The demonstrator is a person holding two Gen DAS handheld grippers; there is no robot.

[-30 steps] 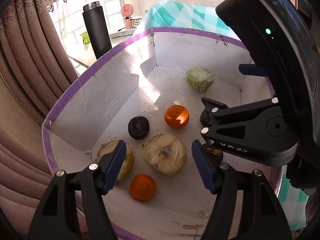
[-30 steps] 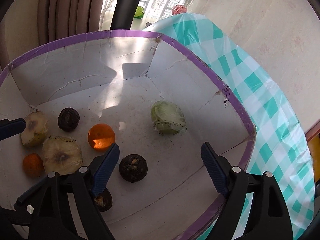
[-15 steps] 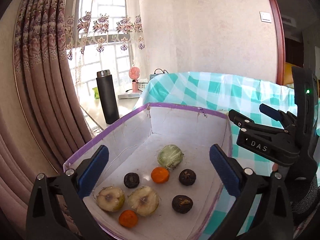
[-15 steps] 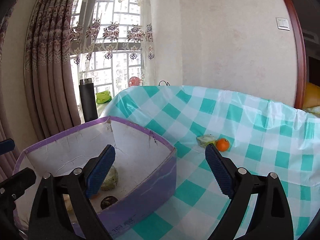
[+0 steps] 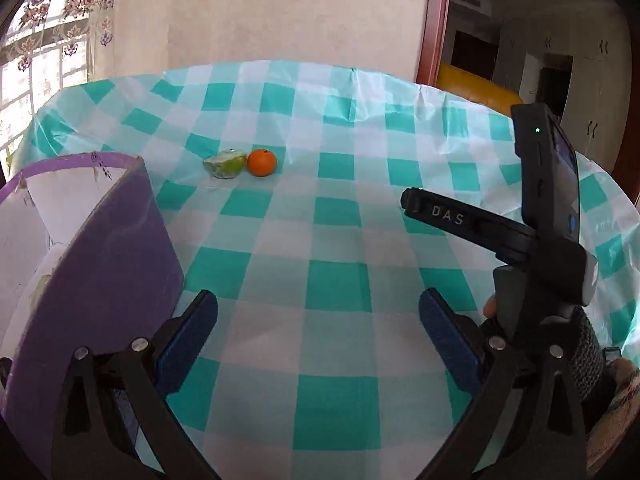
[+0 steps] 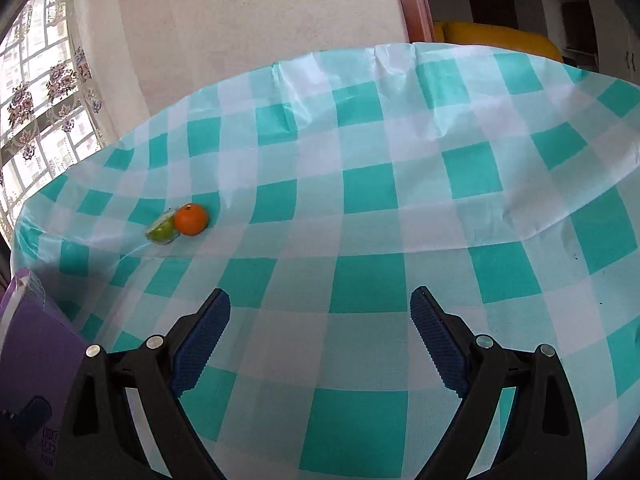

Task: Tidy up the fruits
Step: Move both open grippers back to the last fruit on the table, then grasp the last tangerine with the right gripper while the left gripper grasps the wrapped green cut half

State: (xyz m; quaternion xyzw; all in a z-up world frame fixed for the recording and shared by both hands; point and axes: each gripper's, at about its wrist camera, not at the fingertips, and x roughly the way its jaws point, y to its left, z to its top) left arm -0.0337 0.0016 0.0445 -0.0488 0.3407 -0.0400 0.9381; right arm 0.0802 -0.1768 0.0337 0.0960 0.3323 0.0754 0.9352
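An orange (image 5: 261, 162) and a wrapped green fruit half (image 5: 225, 164) lie side by side on the teal-checked tablecloth (image 5: 336, 240), far ahead. They also show in the right wrist view, the orange (image 6: 191, 219) right of the green half (image 6: 161, 230). The purple-rimmed white box (image 5: 92, 248) stands at the left; its contents are hidden. My left gripper (image 5: 319, 320) is open and empty above the cloth beside the box. My right gripper (image 6: 320, 316) is open and empty; its body (image 5: 532, 216) shows at the right of the left wrist view.
The box corner (image 6: 28, 344) sits at the left edge of the right wrist view. A pale wall, a curtained window (image 5: 44, 40) and a wooden door frame (image 5: 434, 20) lie beyond the table. A yellow seat (image 5: 476, 86) stands behind the table's far right edge.
Both grippers have lifted out of the box and swung right, from looking down at the fruits inside it to facing the open table with the two fruits. Both stayed open.
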